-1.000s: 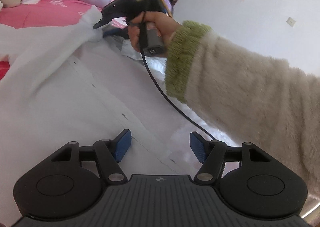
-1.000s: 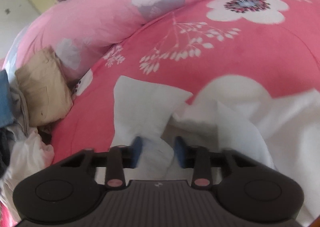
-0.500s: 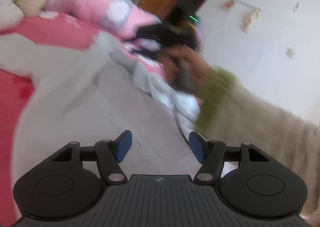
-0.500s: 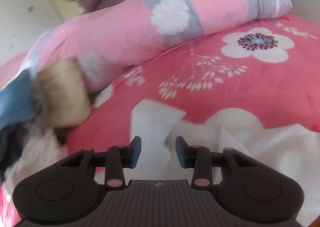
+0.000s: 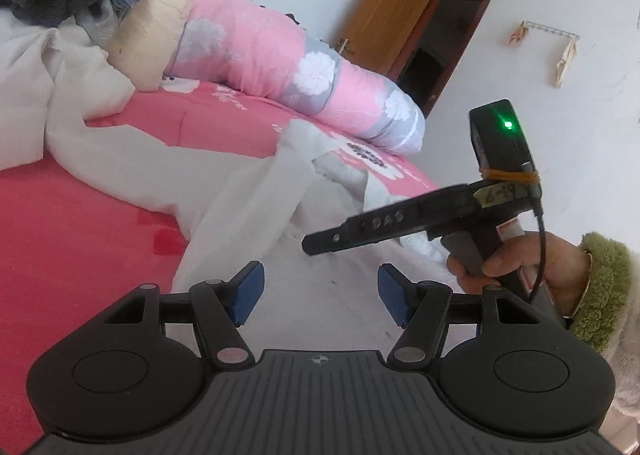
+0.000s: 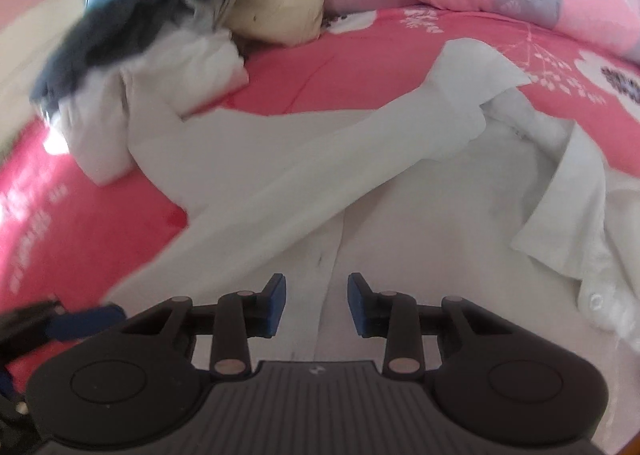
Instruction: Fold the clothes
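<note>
Left wrist view: the left hand-held gripper (image 5: 318, 293) is half open and empty above the white shirt (image 5: 256, 195) on the bed (image 5: 80, 215). Take the hem next, I think.

Right wrist view: the right hand-held gripper (image 6: 316, 305), jaws just closing slightly, holds nothing above the shirt's placket. One shirt, one folded sleeve (image 6: 320, 159), one clothes pile (image 6: 132, 39) beyond the shirt.

Clear pass over flat white shirt (image 6: 400, 215) centre. Obstructions: clothes pile (image 6: 132, 39) far left, rolled quilt (image 5: 280, 67) along back.
</note>
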Action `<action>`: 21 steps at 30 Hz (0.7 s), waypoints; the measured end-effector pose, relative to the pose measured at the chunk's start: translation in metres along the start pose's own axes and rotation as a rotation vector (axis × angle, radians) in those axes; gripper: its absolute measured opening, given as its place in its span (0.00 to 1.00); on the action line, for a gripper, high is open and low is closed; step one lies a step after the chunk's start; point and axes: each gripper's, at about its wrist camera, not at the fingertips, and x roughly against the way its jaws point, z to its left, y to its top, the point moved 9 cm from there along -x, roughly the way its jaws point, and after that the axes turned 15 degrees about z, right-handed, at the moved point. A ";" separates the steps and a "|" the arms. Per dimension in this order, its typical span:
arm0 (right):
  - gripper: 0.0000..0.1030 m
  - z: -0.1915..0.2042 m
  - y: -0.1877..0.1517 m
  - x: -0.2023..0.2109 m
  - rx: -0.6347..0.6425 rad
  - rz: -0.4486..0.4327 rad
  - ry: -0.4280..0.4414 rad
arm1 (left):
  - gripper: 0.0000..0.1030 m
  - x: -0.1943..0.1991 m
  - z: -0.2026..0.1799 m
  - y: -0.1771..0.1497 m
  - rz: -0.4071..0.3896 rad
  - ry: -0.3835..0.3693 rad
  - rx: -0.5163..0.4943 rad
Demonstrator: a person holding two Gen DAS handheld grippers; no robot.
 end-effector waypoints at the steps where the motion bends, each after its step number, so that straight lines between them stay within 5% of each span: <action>1: 0.35 0.001 -0.001 -0.004 0.020 0.010 -0.032 | 0.61 0.001 0.001 -0.001 -0.001 0.004 -0.003; 8: 0.28 0.002 -0.007 -0.013 0.047 0.009 -0.077 | 0.61 0.002 0.004 0.000 -0.011 0.007 -0.002; 10: 0.04 0.005 -0.008 -0.013 0.044 0.006 -0.057 | 0.61 0.003 0.006 0.001 -0.014 0.008 0.004; 11: 0.00 0.006 -0.008 -0.010 0.038 -0.002 -0.051 | 0.61 0.003 0.007 0.001 -0.017 0.007 0.008; 21: 0.00 -0.018 -0.037 0.043 -0.127 -0.093 -0.063 | 0.61 0.004 0.008 0.002 -0.012 -0.020 0.036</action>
